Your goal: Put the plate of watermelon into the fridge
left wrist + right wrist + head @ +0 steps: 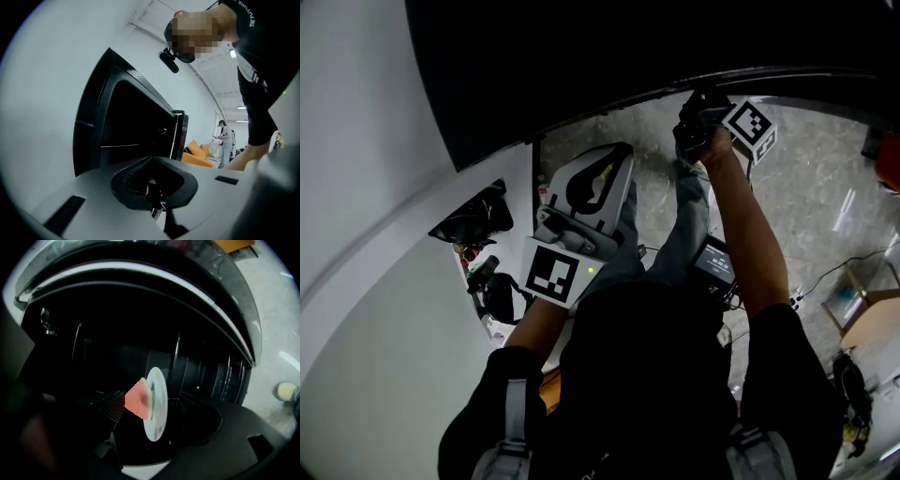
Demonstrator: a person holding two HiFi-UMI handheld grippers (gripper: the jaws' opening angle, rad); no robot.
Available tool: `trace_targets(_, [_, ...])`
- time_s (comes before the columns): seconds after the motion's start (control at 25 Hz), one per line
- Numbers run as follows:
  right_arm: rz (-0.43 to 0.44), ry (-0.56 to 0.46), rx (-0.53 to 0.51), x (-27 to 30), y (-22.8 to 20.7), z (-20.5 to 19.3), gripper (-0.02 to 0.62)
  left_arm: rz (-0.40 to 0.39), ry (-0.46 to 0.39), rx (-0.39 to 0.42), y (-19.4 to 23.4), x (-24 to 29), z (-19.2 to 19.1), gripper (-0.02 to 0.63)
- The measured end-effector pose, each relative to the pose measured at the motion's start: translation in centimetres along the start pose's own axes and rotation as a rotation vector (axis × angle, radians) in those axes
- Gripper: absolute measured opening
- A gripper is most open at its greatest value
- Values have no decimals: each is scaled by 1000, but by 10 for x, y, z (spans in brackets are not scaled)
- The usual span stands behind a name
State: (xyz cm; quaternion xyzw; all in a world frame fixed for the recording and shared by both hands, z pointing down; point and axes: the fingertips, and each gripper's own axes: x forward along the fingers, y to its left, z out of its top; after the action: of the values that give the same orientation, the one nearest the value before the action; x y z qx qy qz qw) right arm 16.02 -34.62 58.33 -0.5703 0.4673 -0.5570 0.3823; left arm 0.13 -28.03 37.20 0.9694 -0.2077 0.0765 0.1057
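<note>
Head view, right gripper (705, 105): held out at arm's length, its tip inside the dark mouth of the fridge (581, 56). It is by far the nearer of the two to the task's things.
Head view, left gripper (592, 183): held close to the body, well apart from the fridge opening and pointing away from it.
Left gripper view, jaws: tips together, nothing between them.
Left gripper view, surroundings: the open fridge door (180, 136) and the black interior lie ahead. No plate shows here.
Right gripper view, jaws: spread wide and pressing on nothing.
Right gripper view, plate (158, 425): inside the fridge, directly ahead and between the two pads. It is seen edge-on, its flat running along the line of the jaws, with a clear gap to the right-hand pad.
Right gripper view, watermelon (137, 399): a pink wedge on the plate's face, on the side toward the left-hand pad and very close to it. Whether they touch I cannot tell.
Judgement, stage: the plate looks delivered and let go.
Judgement, coming move: the near rim sits within the gap, so drawing straight back along the jaw line should clear it. Drift toward the wedge side risks a nudge.
</note>
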Motion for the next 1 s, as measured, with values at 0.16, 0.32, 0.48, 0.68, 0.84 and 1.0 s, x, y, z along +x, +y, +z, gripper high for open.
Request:
trace_targets(0.16, [-16,36,-44,-12,-9,-1,360,-1,2,0,-1,0,-2,12])
trace_targets(0.32, [-28,77,-110,-26,-15,-8,264,1,-1,1,-3,-2,-2,12])
trace_targets(0.48, [-40,88,-110,-29,-21,-13,68,0,0,-3,-3,-1,-2,12])
trace_targets(0.68, [-34,103,-96,-25,-26,-14,14,0,2,3,-8,1,-5,12])
trace_targets(0.84, [-32,98,-92,-23,-24,-11,14,6,4,0,-8,-1,-5,12])
trace_targets(1.0, [-1,108,-85,-13,-15,-14,14,11,7,0,-8,-3,-7,12])
